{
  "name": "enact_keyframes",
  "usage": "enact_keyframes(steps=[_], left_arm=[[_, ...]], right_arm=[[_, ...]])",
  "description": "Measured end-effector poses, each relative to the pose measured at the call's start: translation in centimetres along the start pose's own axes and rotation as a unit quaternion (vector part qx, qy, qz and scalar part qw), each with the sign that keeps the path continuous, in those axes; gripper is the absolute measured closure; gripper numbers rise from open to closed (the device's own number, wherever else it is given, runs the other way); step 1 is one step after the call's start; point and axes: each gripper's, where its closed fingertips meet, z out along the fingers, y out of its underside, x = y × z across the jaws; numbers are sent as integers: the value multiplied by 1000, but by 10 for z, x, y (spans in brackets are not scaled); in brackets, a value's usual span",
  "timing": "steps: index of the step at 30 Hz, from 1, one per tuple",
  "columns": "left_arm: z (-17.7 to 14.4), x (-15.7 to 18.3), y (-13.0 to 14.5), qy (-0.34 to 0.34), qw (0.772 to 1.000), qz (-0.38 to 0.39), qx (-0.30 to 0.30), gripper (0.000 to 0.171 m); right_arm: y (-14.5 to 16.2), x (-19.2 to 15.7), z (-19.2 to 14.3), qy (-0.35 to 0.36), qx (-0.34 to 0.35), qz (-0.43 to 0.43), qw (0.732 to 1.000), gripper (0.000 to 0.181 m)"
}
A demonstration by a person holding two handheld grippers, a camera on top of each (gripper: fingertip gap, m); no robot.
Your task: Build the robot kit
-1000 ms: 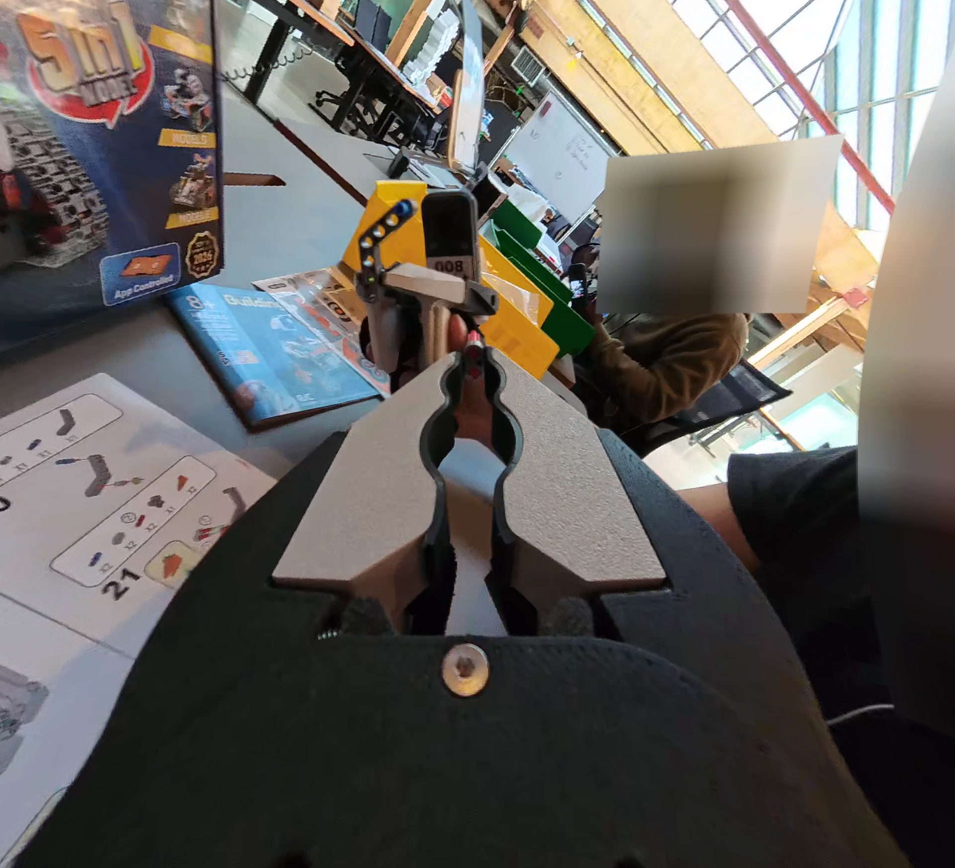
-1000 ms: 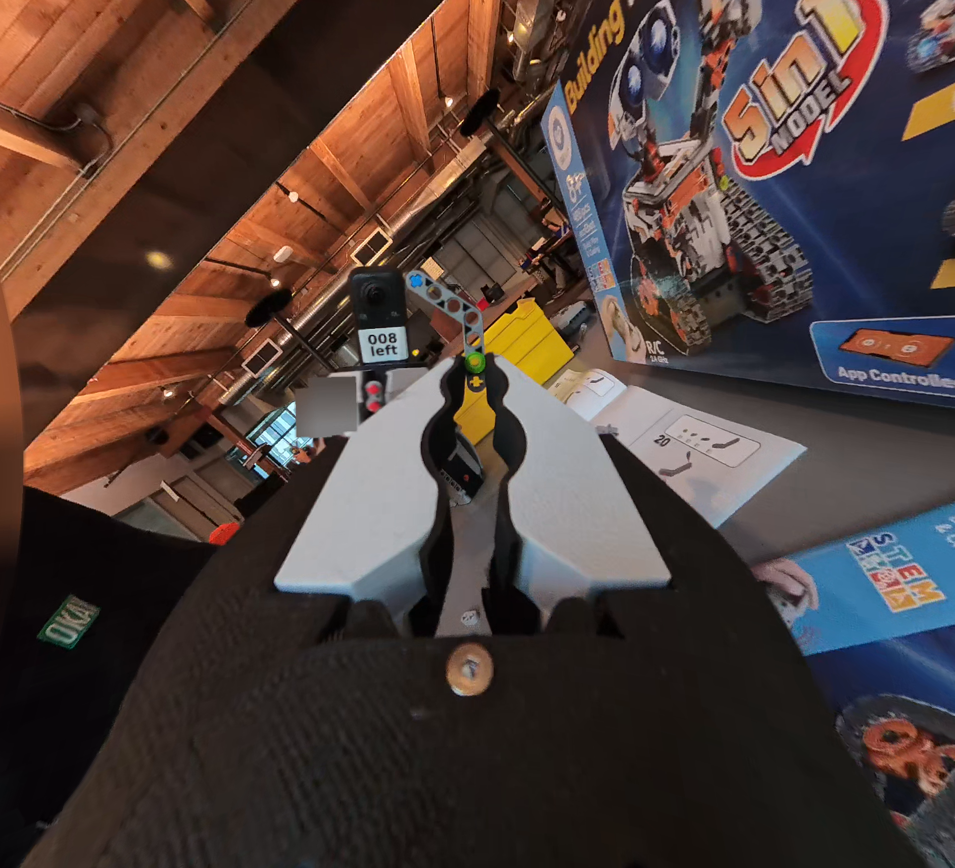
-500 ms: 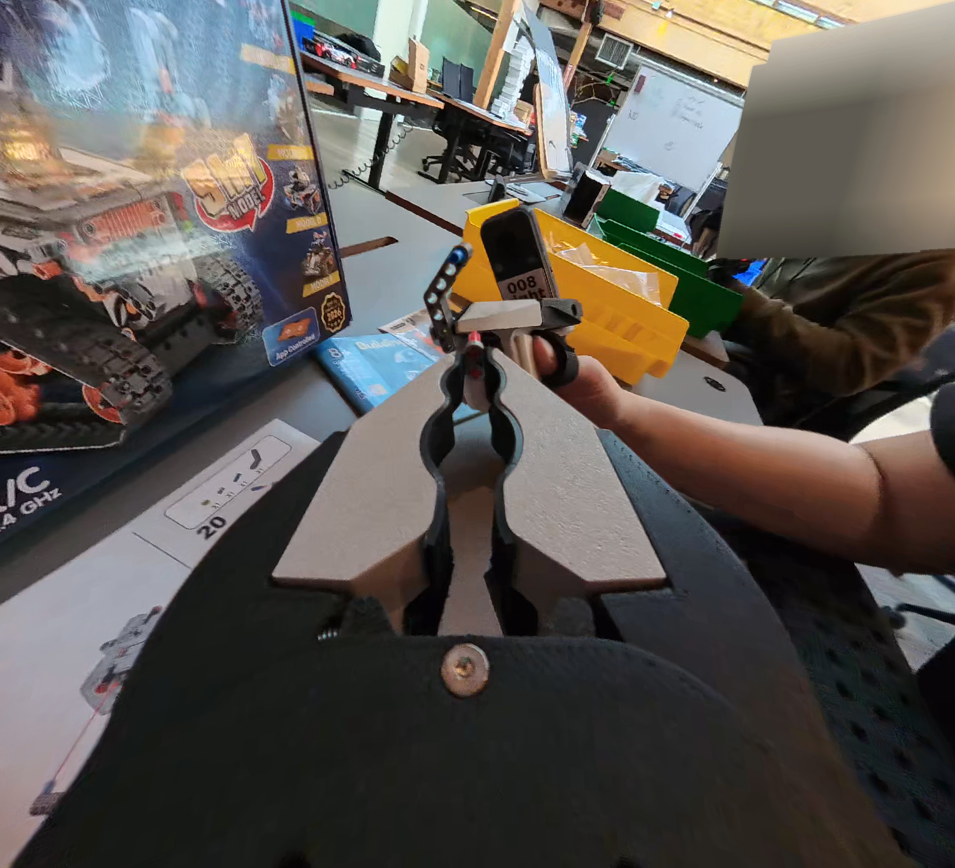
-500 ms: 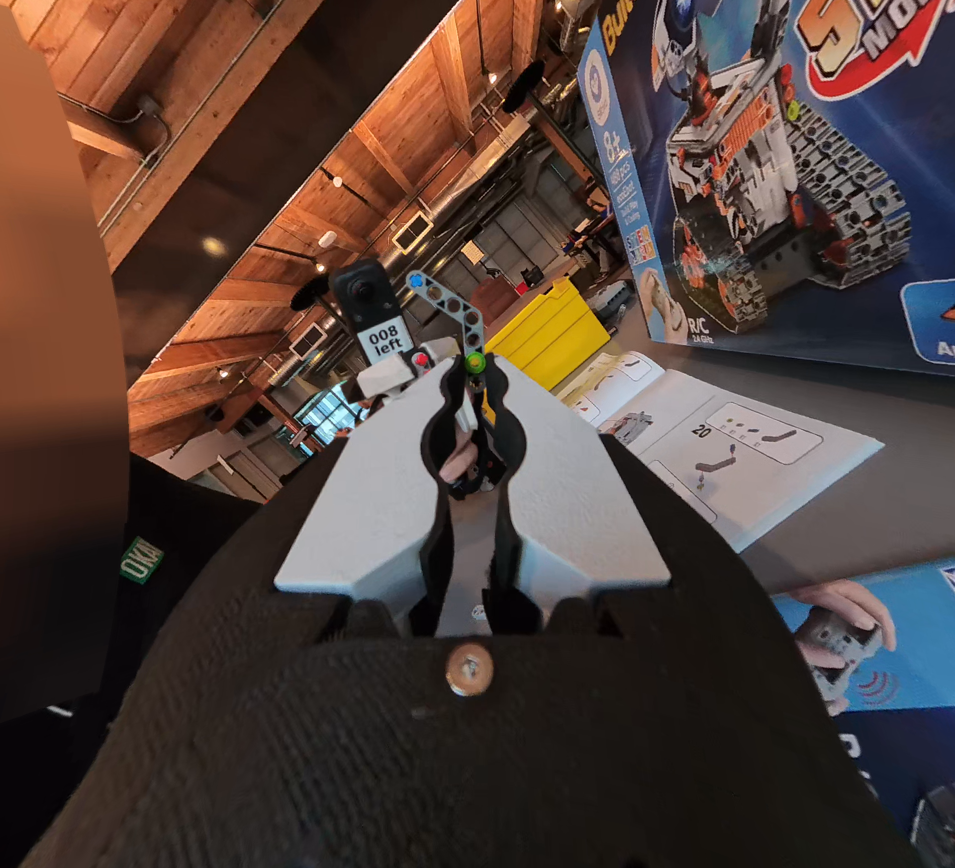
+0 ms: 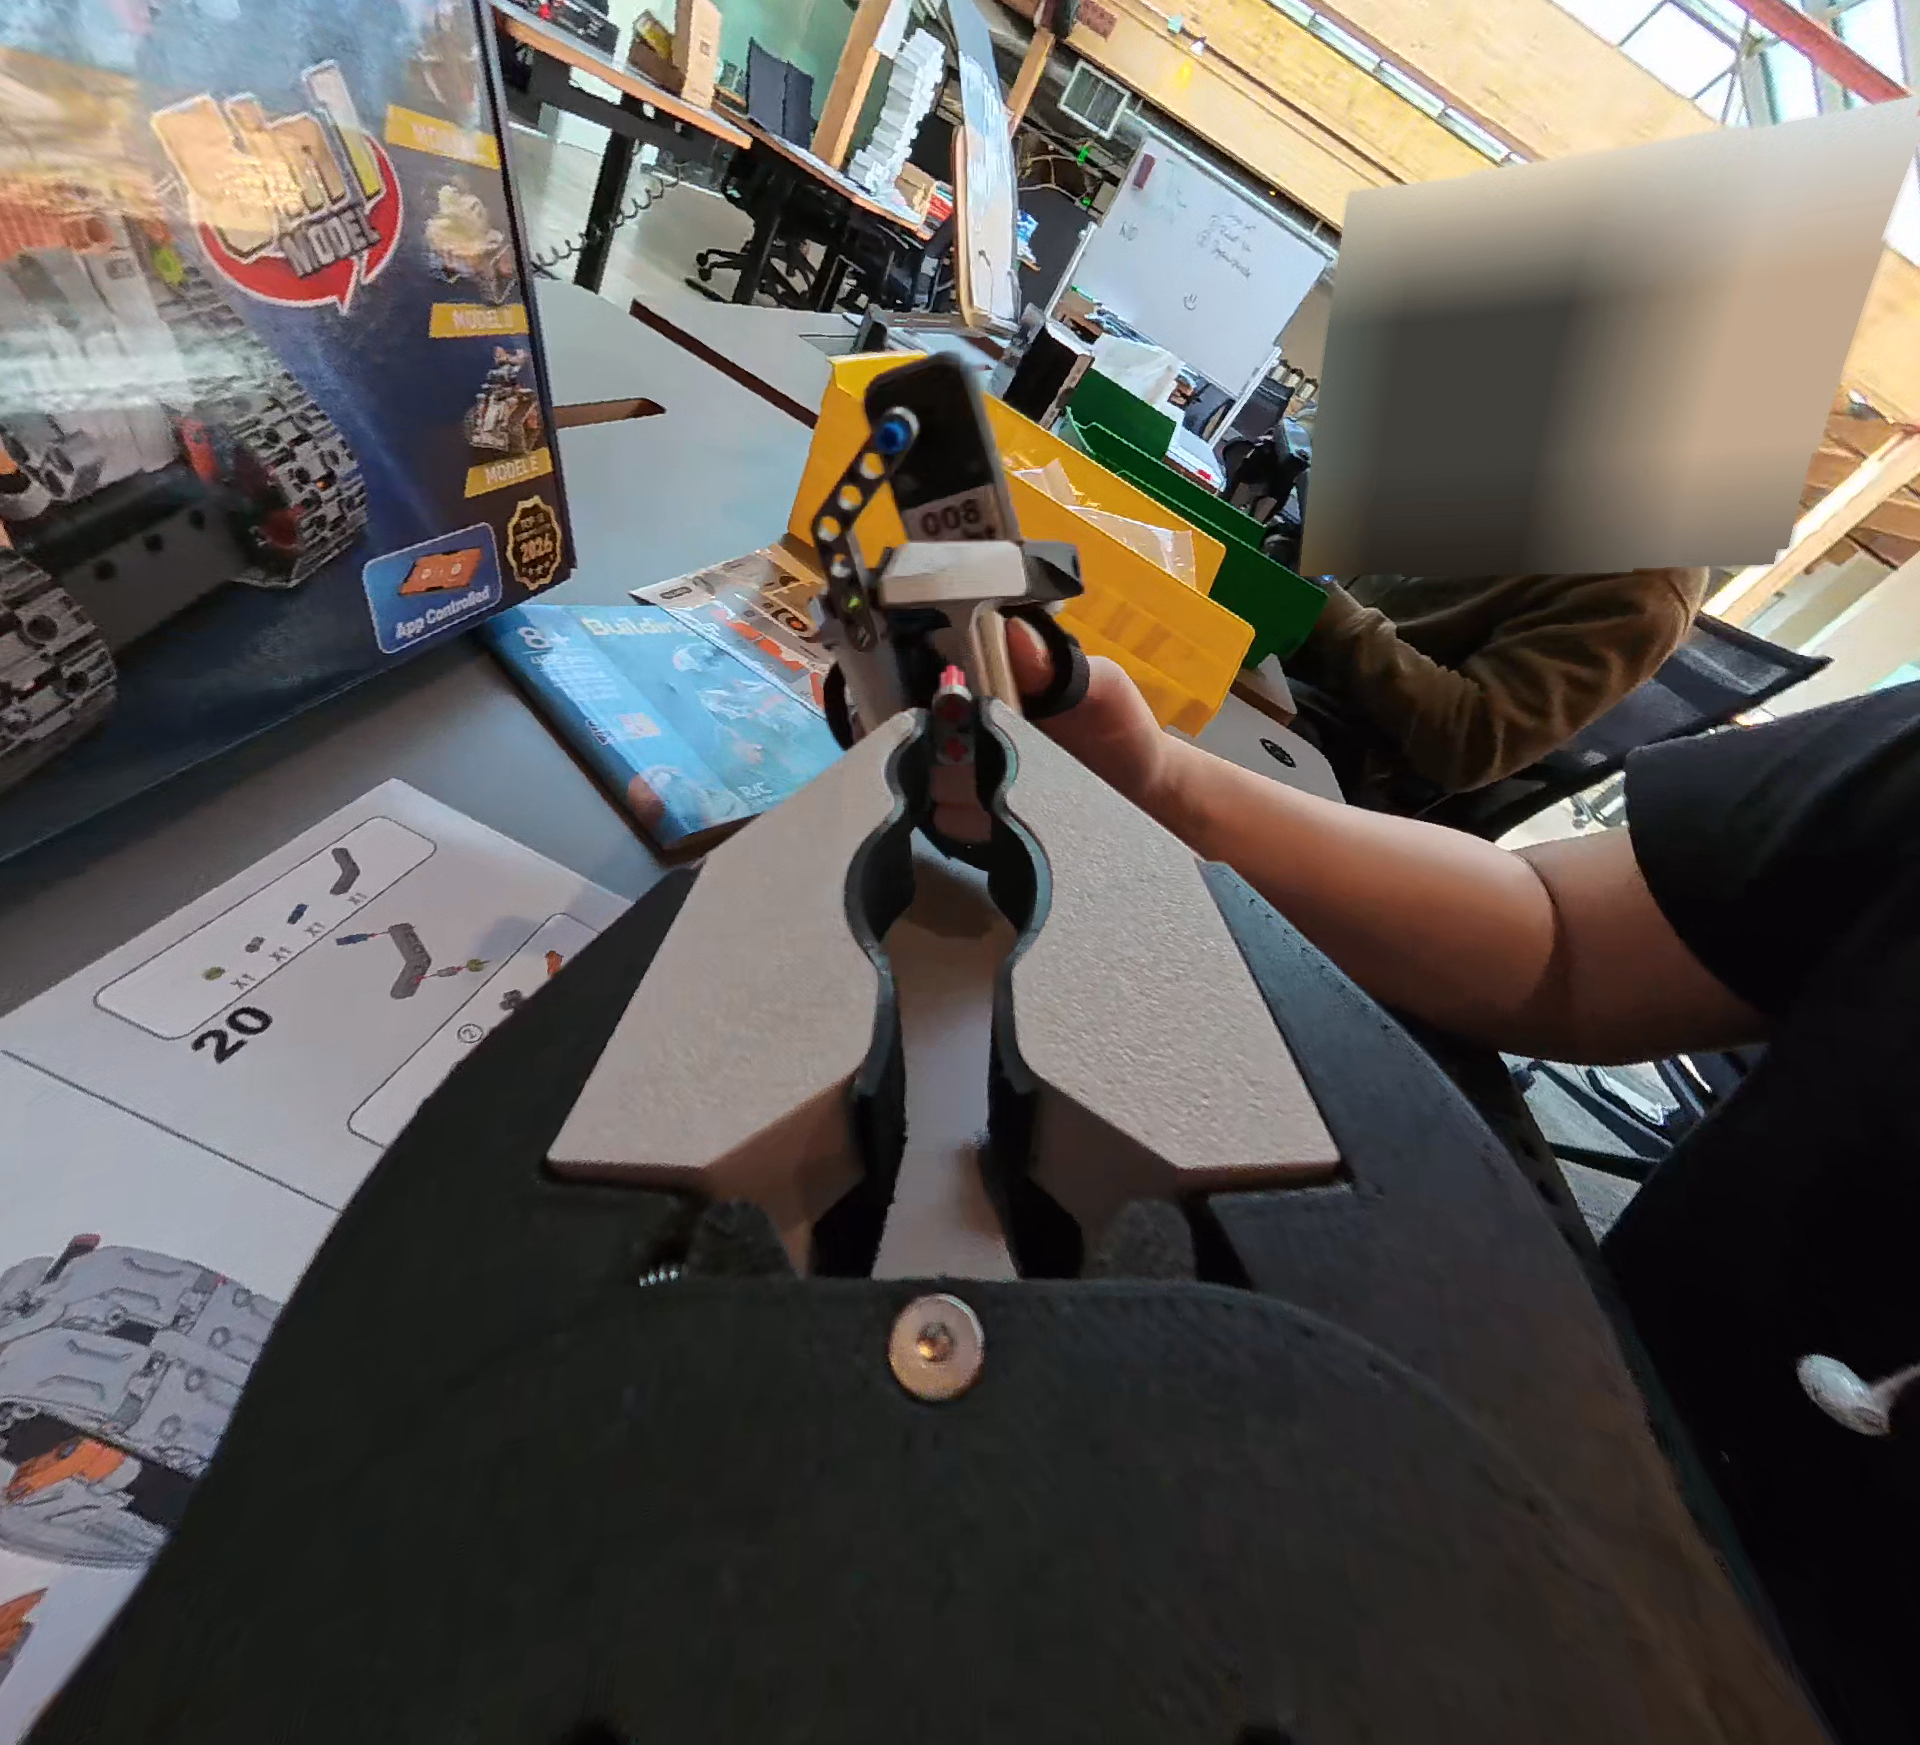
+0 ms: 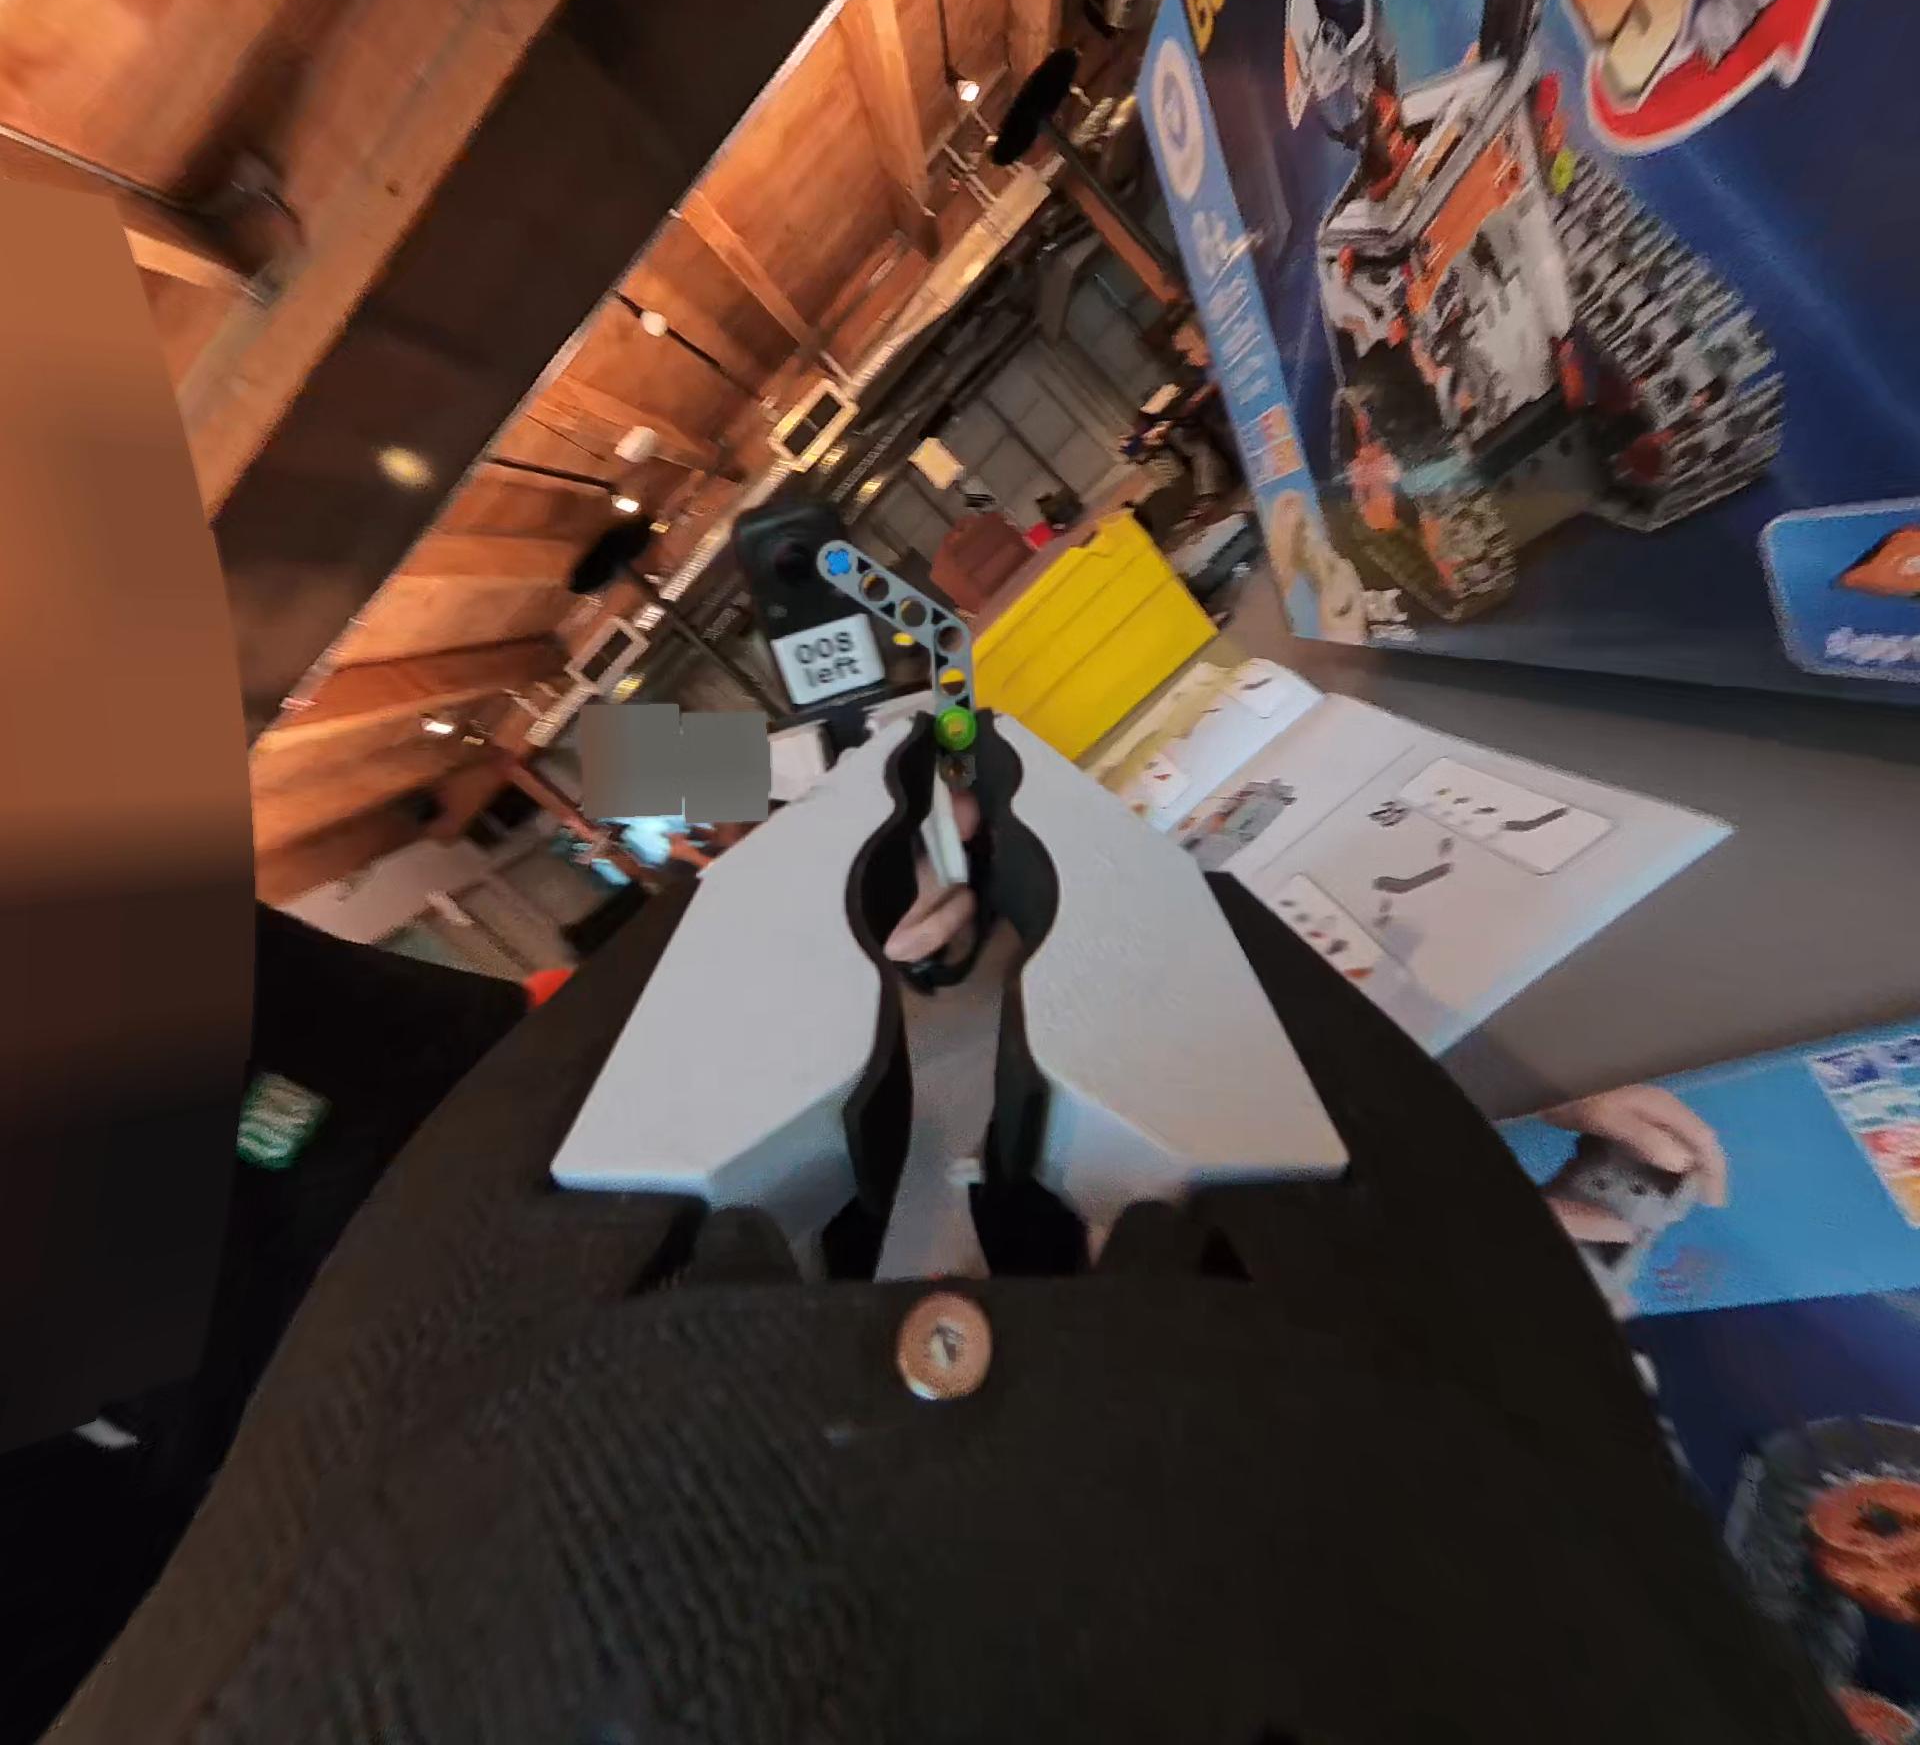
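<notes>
My left gripper (image 5: pixel 951 721) is shut on a small red pin (image 5: pixel 950 689) that sticks out past its tips. My right gripper (image 6: pixel 954 745) is shut on the lower end of a grey bent beam with holes (image 6: pixel 914 617). The beam has a green pin (image 6: pixel 954 727) at the tips and a blue pin (image 6: pixel 836 563) at its top end. The two grippers face each other in the air above the table, a short way apart. The beam (image 5: pixel 847 511) also shows in the left wrist view, just up and left of the red pin.
A large blue kit box (image 5: pixel 260 241) stands on the grey table (image 5: pixel 675 469) at the left. An open instruction sheet (image 5: pixel 260 968) and a blue booklet (image 5: pixel 644 708) lie flat. A yellow bin (image 5: pixel 1122 573) and green bins (image 5: pixel 1257 599) stand behind. A person's arm (image 5: pixel 1455 926) reaches in from the right.
Both hands have tilted and shifted, so the views have swung. Each gripper has stayed shut on its part, and they still face each other closely.
</notes>
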Motion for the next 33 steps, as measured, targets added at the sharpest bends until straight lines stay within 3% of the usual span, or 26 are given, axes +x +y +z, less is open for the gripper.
enact_keyframes(steps=[2, 3, 4, 7, 8, 9, 13, 28, 31, 33], left_arm=[[-1, -6, 0, -18, 1000, 2, 1, 167], [-3, -11, -1, -40, 999, 9, 1, 166], [-6, -18, -2, -69, 997, 23, 1, 166], [-12, -33, -2, -146, 986, 73, -10, 166], [-14, -37, -2, -168, 982, 88, -13, 166], [-15, -40, -2, -183, 978, 99, -16, 166], [-12, -41, 3, -199, 972, 119, -33, 166], [-13, -45, 6, -211, 971, 102, -40, 166], [-12, -46, 7, -206, 973, 94, -40, 166], [-10, -43, 7, -187, 979, 73, -35, 166]], right_arm=[[-10, 12, -6, 102, 11, -97, 990, 175], [-17, 21, -15, 181, 15, -158, 971, 175], [-24, 29, -26, 254, 4, -222, 941, 175], [-44, 45, -66, 443, -32, -362, 820, 175], [-49, 47, -75, 476, -33, -379, 793, 175], [-52, 47, -80, 492, -30, -380, 782, 175], [-54, 52, -90, 527, -29, -367, 766, 175], [-52, 54, -90, 538, -46, -378, 752, 175], [-49, 56, -88, 532, -48, -372, 759, 175], [-46, 52, -78, 498, -42, -362, 787, 175]])
